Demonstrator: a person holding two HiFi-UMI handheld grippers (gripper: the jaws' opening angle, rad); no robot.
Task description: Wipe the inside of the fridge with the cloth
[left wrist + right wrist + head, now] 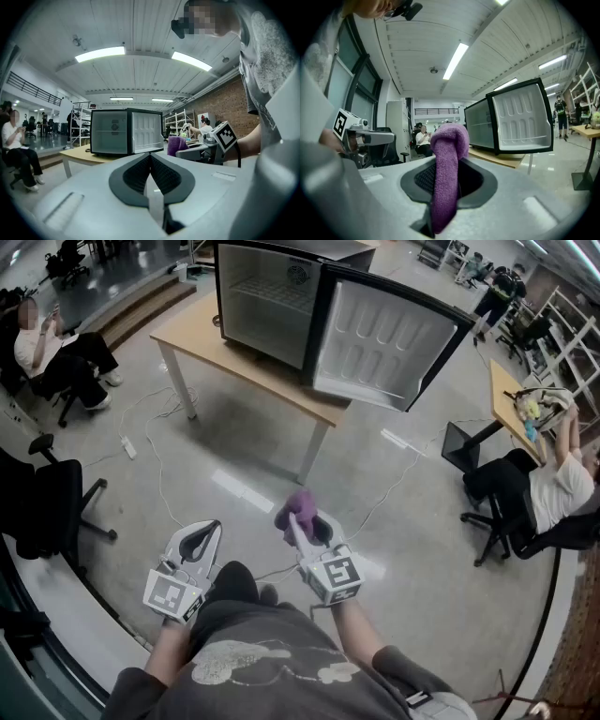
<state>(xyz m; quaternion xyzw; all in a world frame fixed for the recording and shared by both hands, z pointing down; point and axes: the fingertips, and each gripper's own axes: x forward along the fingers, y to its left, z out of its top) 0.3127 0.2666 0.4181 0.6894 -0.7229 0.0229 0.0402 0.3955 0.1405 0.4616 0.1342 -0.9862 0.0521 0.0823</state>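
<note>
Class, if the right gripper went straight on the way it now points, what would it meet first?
The way looks free just ahead of the right gripper, shut on the purple cloth. Further on, probably the table edge or the open fridge on it; depth is unclear.

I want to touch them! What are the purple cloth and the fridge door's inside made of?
The purple cloth looks like soft microfibre or terry: fuzzy, matte pile. Inside, the fridge door looks like smooth white moulded plastic, with pressed ridges.
</note>
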